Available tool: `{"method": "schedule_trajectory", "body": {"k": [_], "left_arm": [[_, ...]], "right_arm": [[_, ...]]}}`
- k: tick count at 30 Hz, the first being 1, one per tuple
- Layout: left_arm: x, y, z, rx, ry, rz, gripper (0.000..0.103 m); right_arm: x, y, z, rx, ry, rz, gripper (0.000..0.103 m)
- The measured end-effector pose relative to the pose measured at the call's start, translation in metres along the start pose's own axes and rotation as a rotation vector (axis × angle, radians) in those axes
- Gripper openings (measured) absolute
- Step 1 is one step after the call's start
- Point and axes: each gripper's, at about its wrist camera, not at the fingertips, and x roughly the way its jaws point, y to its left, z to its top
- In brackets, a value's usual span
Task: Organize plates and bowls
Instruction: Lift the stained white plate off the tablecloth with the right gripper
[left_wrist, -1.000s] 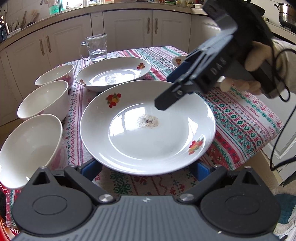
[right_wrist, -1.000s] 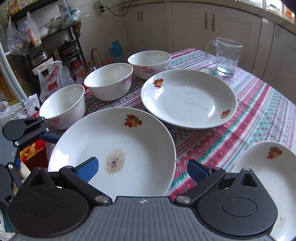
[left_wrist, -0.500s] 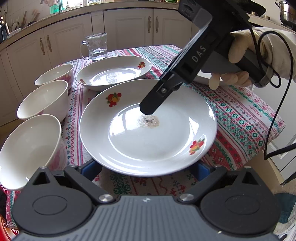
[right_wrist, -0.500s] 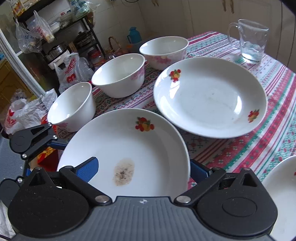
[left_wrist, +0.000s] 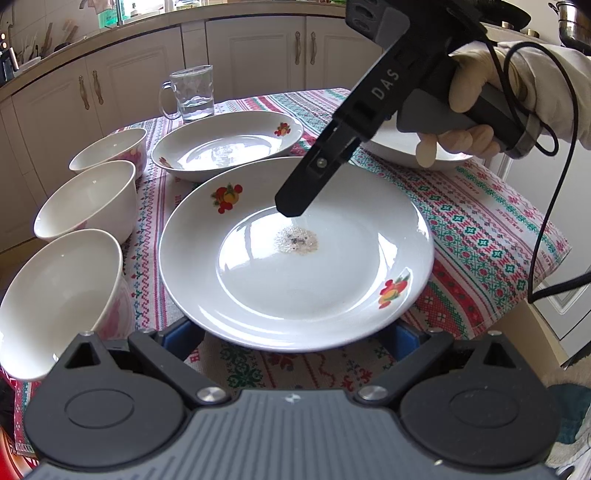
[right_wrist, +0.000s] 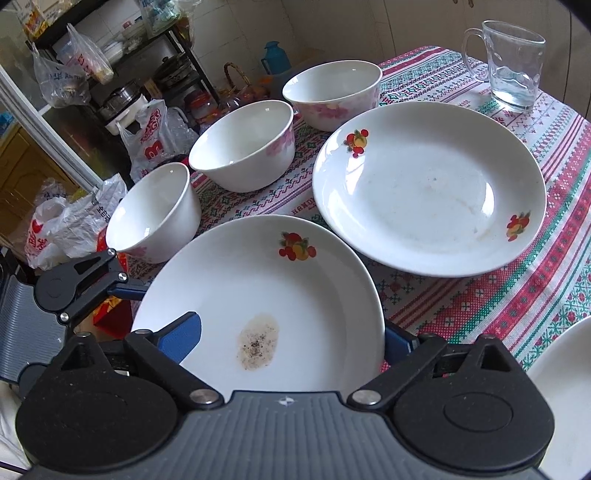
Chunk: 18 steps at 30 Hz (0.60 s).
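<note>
3 bowls and 3 plates sit unstacked on the table; both grippers, left and right, spread wide, flank the stained plate, gripping nothing.

Ahead of your left gripper and slightly left, a clear glass mug stood upright on the patterned tablecloth, a little water in its bottom; from your right gripper it sat far ahead and to the right. Beyond it ran a curved row of white cabinets under a countertop. Off the table's edge to the left of your right gripper, a dark metal shelf rack held pots and plastic bags, with more printed bags heaped on the floor below it. A teal bottle stood beside a wicker basket handle, ahead of that gripper.
</note>
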Motion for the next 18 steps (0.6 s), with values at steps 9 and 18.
{"method": "schedule_trajectory", "body": {"k": [9, 18], "left_arm": [[0.000, 0.000, 0.003, 0.015, 0.008, -0.008, 0.099], [-0.005, 0.001, 0.009, 0.037, 0.000, -0.023, 0.099]], "right_arm": [[-0.002, 0.000, -0.001, 0.009, -0.003, -0.001, 0.101], [-0.012, 0.003, -0.005, 0.012, -0.025, -0.018, 0.102]]}}
